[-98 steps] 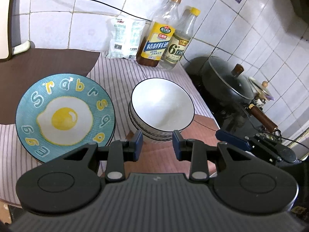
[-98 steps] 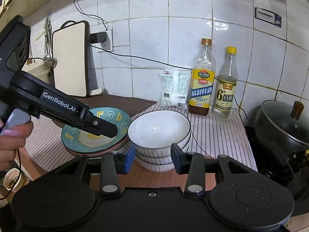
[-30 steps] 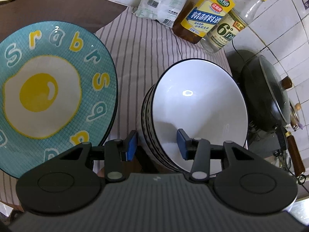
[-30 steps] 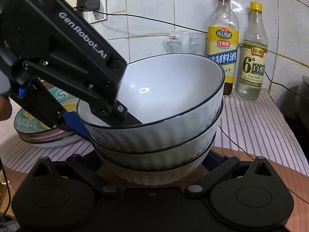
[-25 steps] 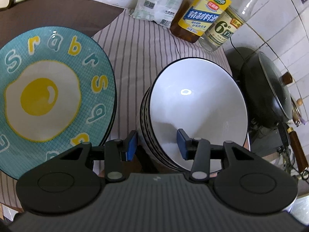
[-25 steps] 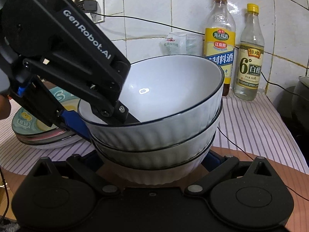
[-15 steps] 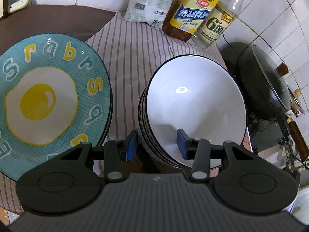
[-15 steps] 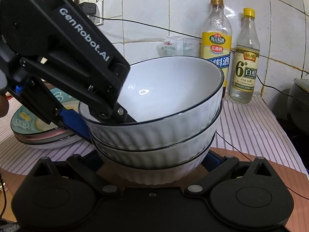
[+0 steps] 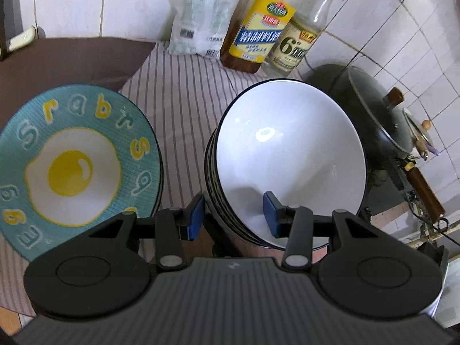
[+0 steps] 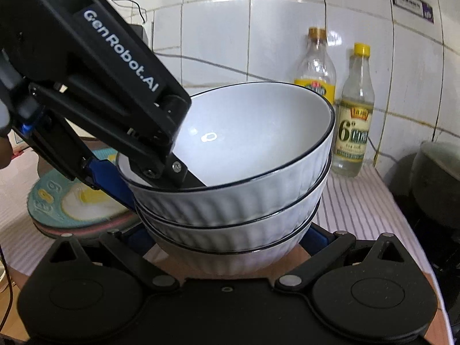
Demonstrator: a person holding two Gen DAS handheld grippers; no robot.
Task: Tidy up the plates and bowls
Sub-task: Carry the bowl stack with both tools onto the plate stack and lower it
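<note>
Left hand-held gripper (image 9: 233, 215) clamped over near rim of the stacked bowls (image 10: 238, 189), right hand-held gripper (image 10: 227, 237) hugging the bottom bowl. Stack sits right of egg plate (image 9: 72, 169) on the desk (image 9: 184, 109). Better lifted level, both together, no tilting.

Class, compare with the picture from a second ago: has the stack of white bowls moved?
Yes. In the right wrist view the stack of white bowls now stands tilted and higher against the vinegar bottle, clamped by both grippers.
</note>
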